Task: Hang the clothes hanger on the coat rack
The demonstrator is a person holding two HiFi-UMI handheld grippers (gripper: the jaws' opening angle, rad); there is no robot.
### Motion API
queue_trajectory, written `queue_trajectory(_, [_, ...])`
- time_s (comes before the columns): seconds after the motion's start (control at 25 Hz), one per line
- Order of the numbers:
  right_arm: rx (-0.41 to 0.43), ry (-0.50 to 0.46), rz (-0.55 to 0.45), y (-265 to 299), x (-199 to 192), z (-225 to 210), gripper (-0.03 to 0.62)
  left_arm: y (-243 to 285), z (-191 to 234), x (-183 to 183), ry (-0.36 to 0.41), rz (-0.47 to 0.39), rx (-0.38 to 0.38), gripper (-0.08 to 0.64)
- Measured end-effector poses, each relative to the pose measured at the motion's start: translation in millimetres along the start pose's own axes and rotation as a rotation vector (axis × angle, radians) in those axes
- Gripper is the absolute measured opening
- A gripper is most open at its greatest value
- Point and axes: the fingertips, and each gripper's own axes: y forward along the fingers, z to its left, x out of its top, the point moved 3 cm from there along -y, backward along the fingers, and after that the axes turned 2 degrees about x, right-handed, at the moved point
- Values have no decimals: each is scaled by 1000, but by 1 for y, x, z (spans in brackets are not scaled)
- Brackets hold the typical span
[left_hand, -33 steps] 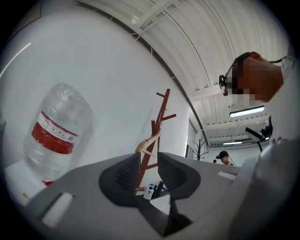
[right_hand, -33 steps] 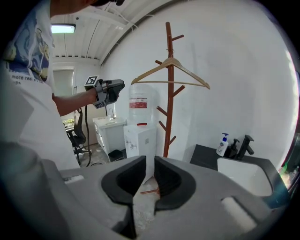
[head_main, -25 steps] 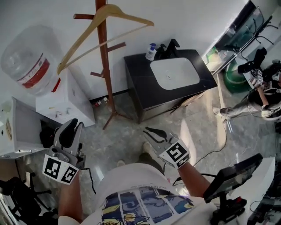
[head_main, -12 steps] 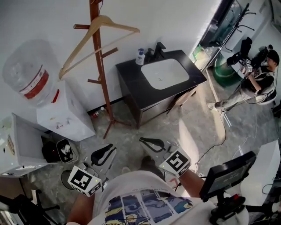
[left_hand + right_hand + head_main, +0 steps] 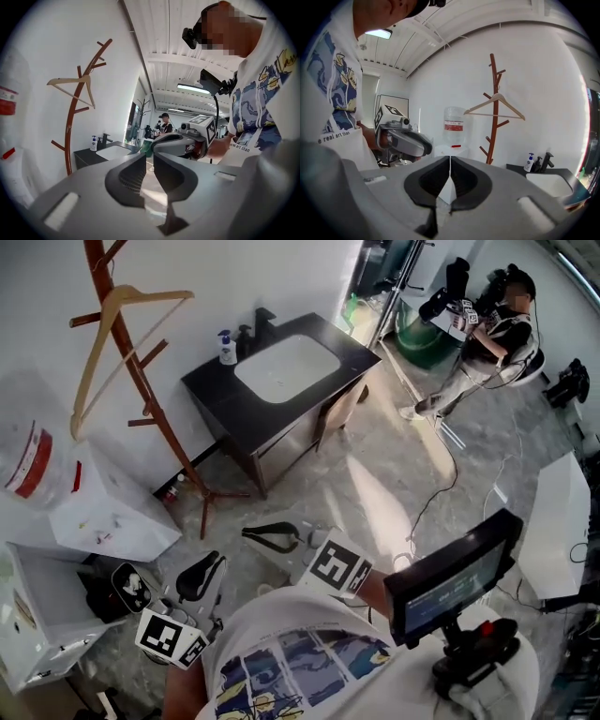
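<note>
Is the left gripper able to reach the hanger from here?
Probably not. The left gripper, whose empty jaws have just been closing, sits low beside the person; the hanger hangs high on the coat rack across the floor. Nothing blocks it.

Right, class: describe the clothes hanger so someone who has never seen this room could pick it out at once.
Against the white wall, a reddish-brown coat rack stands between the water dispenser and the black sink cabinet. The clothes hanger hangs from one of its upper pegs: a pale wooden triangle, the only thing hung on the rack.
</note>
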Motion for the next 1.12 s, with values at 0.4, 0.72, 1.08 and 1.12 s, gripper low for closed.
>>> queue_trajectory(0.4, [19,-59,-7,-9,2,12,5,4,-17,0,16,3,-27,47])
queue_trajectory(0.72, [4,-33,51,-10,3,12,4,2,-9,-11,4,25,6,44])
queue_trajectory(1.08, [-4,-47,56,-17,6,9,3,10,-12,-11,1,39,-2,44])
queue_trajectory(1.12, [-4,-49,54,-18,6,9,3,10,-13,-11,1,40,-2,44])
